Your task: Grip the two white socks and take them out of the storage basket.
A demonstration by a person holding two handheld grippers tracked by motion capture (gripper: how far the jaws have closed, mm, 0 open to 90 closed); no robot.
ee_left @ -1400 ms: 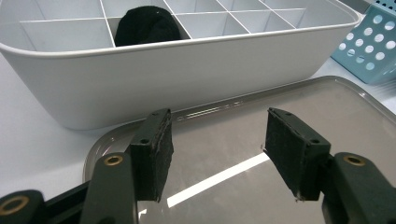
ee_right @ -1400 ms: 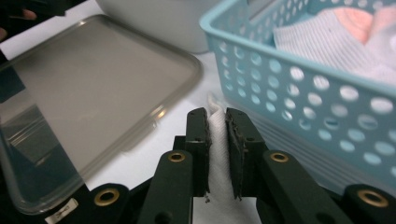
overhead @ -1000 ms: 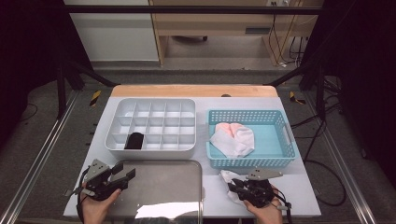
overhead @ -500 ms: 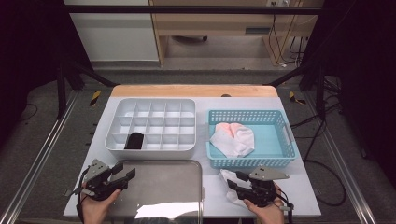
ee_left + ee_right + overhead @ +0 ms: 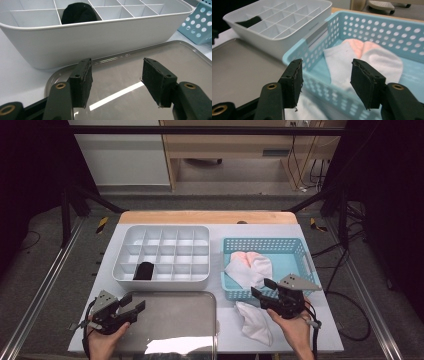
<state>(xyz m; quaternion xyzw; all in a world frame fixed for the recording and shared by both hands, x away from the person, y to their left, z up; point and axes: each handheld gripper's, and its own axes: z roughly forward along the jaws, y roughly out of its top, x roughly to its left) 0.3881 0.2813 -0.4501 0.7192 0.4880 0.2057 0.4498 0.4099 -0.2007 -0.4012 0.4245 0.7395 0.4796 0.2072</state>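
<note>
Both grippers stand with jaws apart and hold nothing. My right gripper (image 5: 268, 292) has just been opening; a second ago it sat low over the white sock (image 5: 255, 322) on the table, and it has since lifted clear and left that sock lying at its six o'clock, just in front of the blue basket (image 5: 300, 249). More white and pink socks (image 5: 364, 58) lie in the basket at twelve o'clock. My left gripper (image 5: 131, 306) has not moved, hovering over the metal tray (image 5: 185, 60), with the white divided bin (image 5: 105, 37) at its twelve o'clock and a black sock (image 5: 78, 12) in a near-row cell.
</note>
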